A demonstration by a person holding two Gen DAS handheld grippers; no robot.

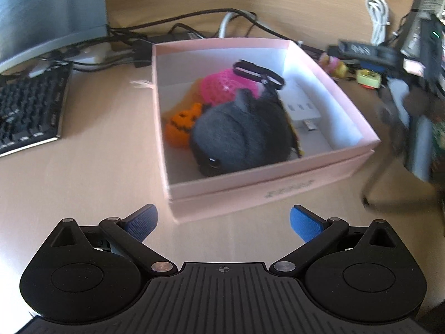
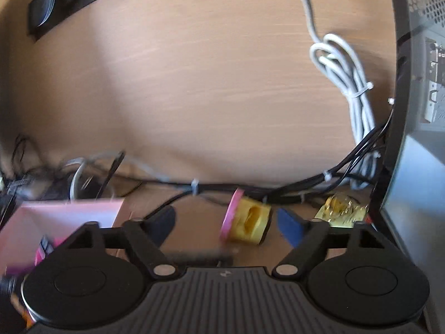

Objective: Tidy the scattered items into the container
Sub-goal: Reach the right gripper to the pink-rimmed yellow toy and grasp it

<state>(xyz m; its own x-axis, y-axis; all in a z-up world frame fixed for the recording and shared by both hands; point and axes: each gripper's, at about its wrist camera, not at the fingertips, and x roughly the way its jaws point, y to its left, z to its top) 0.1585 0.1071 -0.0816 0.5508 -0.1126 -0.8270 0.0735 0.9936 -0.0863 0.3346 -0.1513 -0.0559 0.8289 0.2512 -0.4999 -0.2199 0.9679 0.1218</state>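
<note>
An open pink box (image 1: pixel 278 178) stands on the wooden desk. In it lie a grey plush (image 1: pixel 236 139), a pink crochet piece (image 1: pixel 225 86), an orange crochet pumpkin (image 1: pixel 180 128), a black band (image 1: pixel 258 75) and a white charger (image 1: pixel 303 105). My left gripper (image 1: pixel 224 222) is open and empty just in front of the box's near corner. In the right wrist view, a yellow block with a pink rim (image 2: pixel 247 220) lies on the desk between the spread fingers of my right gripper (image 2: pixel 226 225), nearer the blue right pad (image 2: pixel 289 228), which is not pressing on it. A gold trinket (image 2: pixel 342 208) sits further right.
A black keyboard (image 1: pixel 27 111) and a monitor base lie left of the box. Black cables (image 1: pixel 194 25) and a coiled white cable (image 2: pixel 347 83) run along the back. A computer case (image 2: pixel 417 139) walls off the right side. Small yellow items (image 1: pixel 367 78) lie right of the box.
</note>
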